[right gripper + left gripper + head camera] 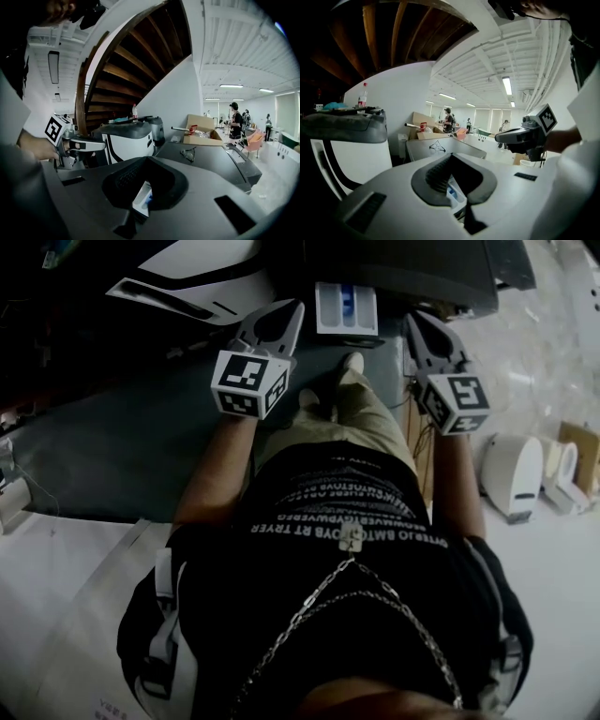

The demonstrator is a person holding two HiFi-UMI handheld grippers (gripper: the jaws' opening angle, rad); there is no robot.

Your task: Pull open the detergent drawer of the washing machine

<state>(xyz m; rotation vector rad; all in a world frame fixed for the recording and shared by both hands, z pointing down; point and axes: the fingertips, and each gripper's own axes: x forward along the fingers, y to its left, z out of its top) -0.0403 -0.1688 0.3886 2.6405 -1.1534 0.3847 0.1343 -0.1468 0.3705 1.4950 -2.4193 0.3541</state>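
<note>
The washing machine (412, 268) stands ahead of me, its dark top at the upper edge of the head view. Its white detergent drawer (346, 307), with a blue insert, sticks out towards me. My left gripper (296, 309) is raised just left of the drawer, shut, with nothing in it. My right gripper (414, 319) hangs just right of the drawer, tips together and empty. In the left gripper view the shut left gripper (452, 156) frames the drawer (454, 193) through the gap behind its tips. In the right gripper view the right gripper (145, 159) frames the drawer (142, 197) the same way.
A second white machine with a black stripe (187, 277) stands to the left. A white rounded appliance (511, 474) and cardboard lie on the floor at right. A grey mat (112, 446) covers the floor at left. Cardboard boxes (201, 131) and people stand far behind.
</note>
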